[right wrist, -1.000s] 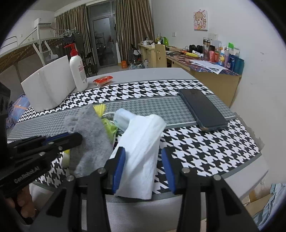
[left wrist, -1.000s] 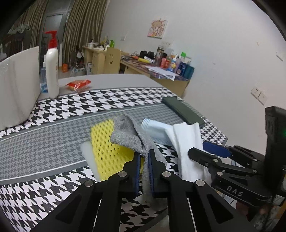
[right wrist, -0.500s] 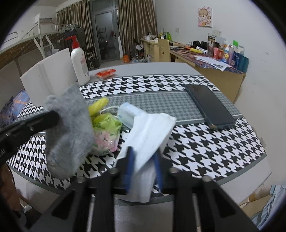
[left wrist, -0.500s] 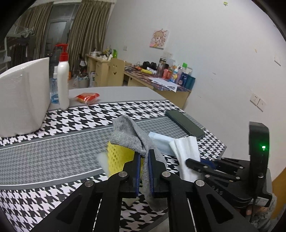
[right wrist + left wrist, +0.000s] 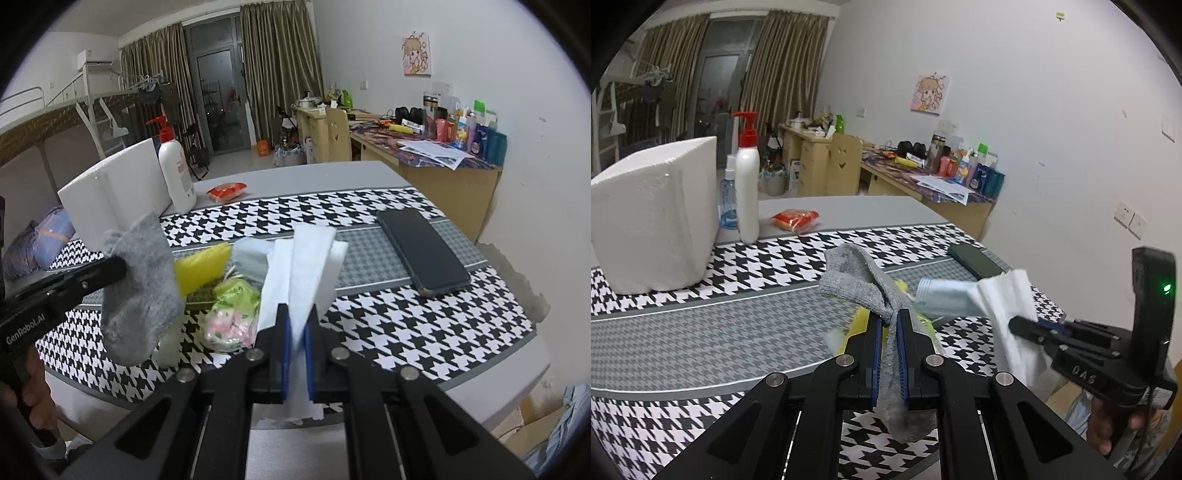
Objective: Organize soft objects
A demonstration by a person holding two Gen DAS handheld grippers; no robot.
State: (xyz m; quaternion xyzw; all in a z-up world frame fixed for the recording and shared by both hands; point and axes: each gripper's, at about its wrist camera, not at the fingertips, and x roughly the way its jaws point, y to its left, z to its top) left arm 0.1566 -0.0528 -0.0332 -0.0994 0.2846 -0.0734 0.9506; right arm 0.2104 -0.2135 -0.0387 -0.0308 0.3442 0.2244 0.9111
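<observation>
left wrist view: the left claw point(image 5: 889, 328) is pinching a grey sock point(image 5: 857, 284) at bottom centre, lifted off the houndstooth worktop point(image 5: 701, 325) probably for sorting; its long axis runs away from the camera, folded end drooping up-left

right wrist view: the right claw point(image 5: 295, 325), whose jaws have just been closing, is pinching a folded white cloth point(image 5: 306, 266) at centre, long axis pointing up the frame; the sock hangs at left
</observation>
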